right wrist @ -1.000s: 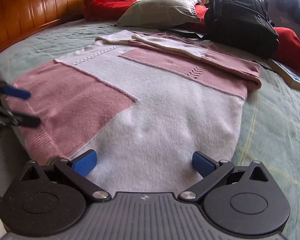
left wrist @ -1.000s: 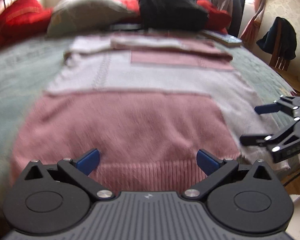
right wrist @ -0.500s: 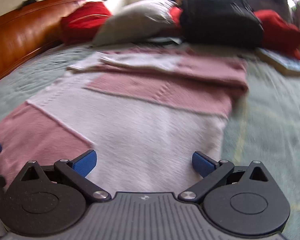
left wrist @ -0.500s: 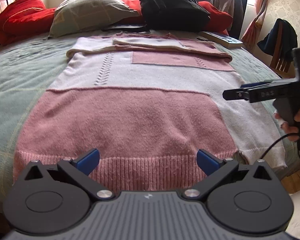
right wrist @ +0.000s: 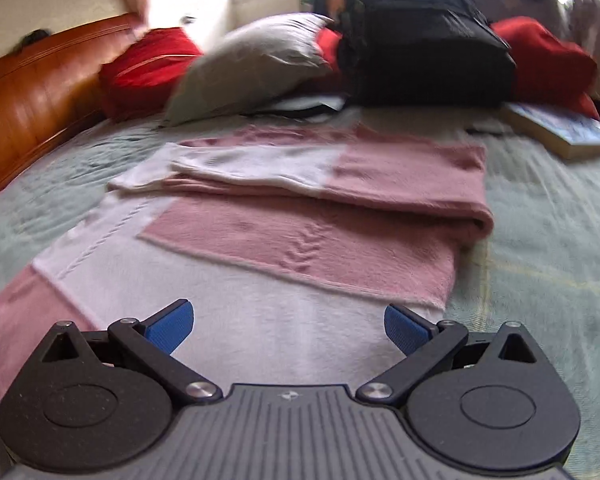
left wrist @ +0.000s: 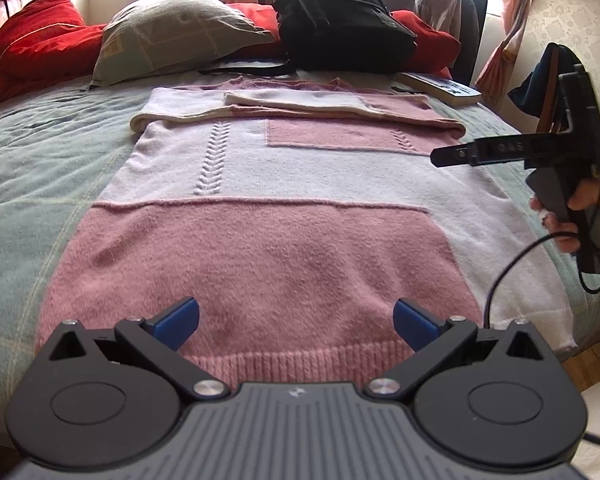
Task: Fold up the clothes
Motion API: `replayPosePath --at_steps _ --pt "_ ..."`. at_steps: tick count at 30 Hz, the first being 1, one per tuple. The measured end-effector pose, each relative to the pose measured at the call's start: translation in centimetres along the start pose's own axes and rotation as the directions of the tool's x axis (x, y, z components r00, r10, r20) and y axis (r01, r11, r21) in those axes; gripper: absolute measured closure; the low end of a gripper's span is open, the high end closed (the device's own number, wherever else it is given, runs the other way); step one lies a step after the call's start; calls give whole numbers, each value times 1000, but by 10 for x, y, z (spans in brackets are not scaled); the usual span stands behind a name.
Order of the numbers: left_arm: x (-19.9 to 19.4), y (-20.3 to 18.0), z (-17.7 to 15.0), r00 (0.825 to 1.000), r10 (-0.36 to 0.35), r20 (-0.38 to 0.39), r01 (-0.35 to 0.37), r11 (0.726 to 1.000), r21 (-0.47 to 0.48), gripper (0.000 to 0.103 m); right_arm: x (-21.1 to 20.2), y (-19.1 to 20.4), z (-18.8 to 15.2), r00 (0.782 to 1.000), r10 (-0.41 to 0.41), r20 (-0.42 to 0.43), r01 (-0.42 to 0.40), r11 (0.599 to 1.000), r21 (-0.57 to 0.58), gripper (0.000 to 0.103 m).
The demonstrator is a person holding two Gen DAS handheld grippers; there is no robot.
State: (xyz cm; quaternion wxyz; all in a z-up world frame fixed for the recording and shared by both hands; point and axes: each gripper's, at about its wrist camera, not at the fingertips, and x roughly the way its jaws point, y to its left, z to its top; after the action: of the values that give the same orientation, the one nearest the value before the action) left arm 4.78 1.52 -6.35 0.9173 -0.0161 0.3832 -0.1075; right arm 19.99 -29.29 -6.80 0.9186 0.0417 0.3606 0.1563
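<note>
sweater: pink and white knit sweater [left wrist: 260,216] lies flat on the bed [left wrist: 40,168], hem toward us, sleeves already folded across the chest near the pillows
left claw: left claw [left wrist: 296,318] wide open, holding nothing, hovering just above the pink ribbed hem
right claw: right claw [right wrist: 288,326] also spread wide and empty, over the white panel on the sweater's right side; this view is blurred
hand: a hand [left wrist: 580,216] grips the right tool's handle at the frame edge in the left view
step: we judge the next fold is bottom hem up toward the chest
how to do it well: we'd set both claws on the hem corners, pinch both layers of knit, lift evenly, carry the hem up to the folded sleeves, keep side edges lined up
risk: thick knit may slip or bunch if only the top layer is caught
clutter: backpack [left wrist: 340,24], pillow [left wrist: 172,32], book [left wrist: 444,88] sit beyond the collar, well apart from the hem
</note>
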Motion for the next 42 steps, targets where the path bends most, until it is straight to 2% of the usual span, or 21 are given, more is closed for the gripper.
replayPosePath --at_steps 3,10,13,16,20,23,26,31,35,37,42 --pt "7 8 -3 1000 -16 -12 15 1000 -12 1 7 -11 -8 1000 12 -6 -12 998 54 0" --pt "6 25 -15 995 -98 22 99 995 -14 1 6 -6 -13 1000 -8 -7 8 999 34 0" --pt "-2 31 -8 993 -117 24 118 991 -59 1 9 -3 -14 1000 -31 -6 31 999 17 0" --pt "-9 39 5 991 -116 64 119 991 -55 1 10 3 -16 998 -55 -1 55 998 -20 0" --pt "5 54 23 996 -72 46 75 996 -54 1 11 5 -19 998 -64 10 64 997 -37 0" --pt "21 69 26 999 -51 15 52 994 -91 1 10 3 -20 998 -58 21 59 998 -34 0" --pt "24 84 18 999 35 -8 -36 992 -125 1 10 4 -21 998 -60 29 61 997 -38 0" --pt "10 92 21 1000 18 13 -16 985 -173 1 10 4 -24 997 -59 46 60 998 -36 0" --pt "18 77 40 999 -16 29 19 994 -104 1 12 6 -24 997 -64 48 66 997 -40 0" --pt "29 73 48 1000 -13 17 15 996 -88 1 13 7 -24 997 -66 48 68 997 -42 0" --pt "51 85 48 999 21 -41 -26 991 -129 1 12 6 -24 997 -66 49 68 997 -42 0"
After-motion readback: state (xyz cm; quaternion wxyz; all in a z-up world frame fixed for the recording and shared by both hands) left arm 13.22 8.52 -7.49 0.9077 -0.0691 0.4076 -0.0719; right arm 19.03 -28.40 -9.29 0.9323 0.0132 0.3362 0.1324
